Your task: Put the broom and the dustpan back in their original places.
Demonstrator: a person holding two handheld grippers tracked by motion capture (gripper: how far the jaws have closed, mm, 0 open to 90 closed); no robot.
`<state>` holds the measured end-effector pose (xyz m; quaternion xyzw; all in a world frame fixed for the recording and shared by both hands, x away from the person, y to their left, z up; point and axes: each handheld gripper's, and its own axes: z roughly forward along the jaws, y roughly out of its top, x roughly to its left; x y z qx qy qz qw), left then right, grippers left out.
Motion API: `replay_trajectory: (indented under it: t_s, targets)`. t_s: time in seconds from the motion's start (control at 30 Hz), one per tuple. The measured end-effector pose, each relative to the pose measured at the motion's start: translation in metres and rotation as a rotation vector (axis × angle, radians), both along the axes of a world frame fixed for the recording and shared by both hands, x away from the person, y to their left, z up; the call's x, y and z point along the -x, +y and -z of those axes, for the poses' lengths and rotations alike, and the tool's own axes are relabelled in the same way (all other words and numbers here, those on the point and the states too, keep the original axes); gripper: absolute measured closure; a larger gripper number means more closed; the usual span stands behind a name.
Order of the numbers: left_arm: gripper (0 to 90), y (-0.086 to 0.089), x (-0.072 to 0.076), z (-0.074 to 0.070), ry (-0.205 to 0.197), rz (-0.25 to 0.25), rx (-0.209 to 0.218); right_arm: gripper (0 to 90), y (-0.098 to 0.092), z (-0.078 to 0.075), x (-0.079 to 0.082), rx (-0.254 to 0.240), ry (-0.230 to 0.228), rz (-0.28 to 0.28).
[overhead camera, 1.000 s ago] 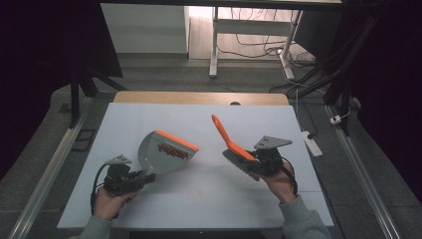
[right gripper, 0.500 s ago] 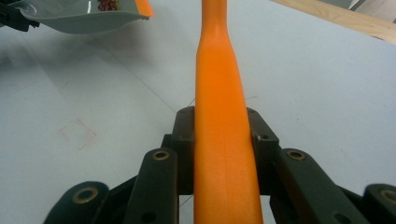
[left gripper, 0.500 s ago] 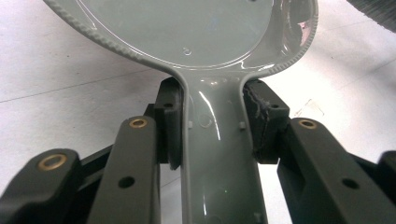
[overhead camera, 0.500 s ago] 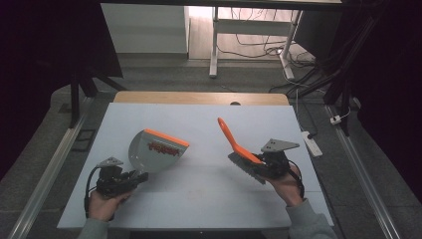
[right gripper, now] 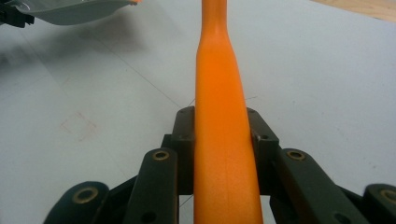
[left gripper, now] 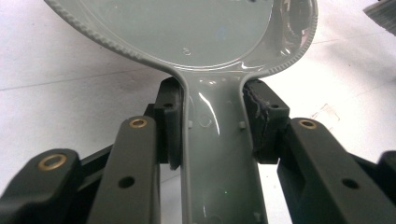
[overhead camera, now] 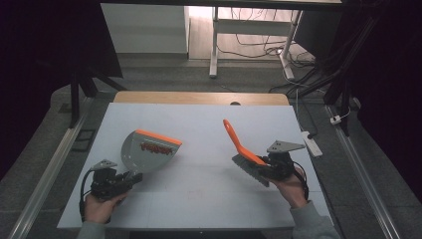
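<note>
Two tools were held over the white tabletop (overhead camera: 199, 119): the left gripper's (overhead camera: 130, 177) jaws pinched a grey, orange-lipped dustpan (overhead camera: 149, 149) by its handle. The right gripper's (overhead camera: 261, 167) jaws clamped an orange-handled brush (overhead camera: 239, 147). Cables trailed across the dim floor (overhead camera: 239, 74) beyond.

Dustpan (left gripper: 187, 32) front and brush (right gripper: 223, 140) handle tip beyond top edges
</note>
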<state>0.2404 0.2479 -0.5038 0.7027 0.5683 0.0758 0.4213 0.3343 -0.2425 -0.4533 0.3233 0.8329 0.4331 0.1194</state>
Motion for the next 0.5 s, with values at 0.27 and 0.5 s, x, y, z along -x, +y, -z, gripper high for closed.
replay_trajectory:
  t_s: [0.27,0.5]
  targets:
    - [61.2,0.002,0.007,0.002,0.003,-0.056,-0.011,70.8,-0.010,0.002,0.000,-0.013,0.022,0.021]
    - [61.1,0.003,0.012,0.007,0.015,-0.111,-0.007,70.8,-0.020,0.003,0.003,-0.024,0.039,0.037]
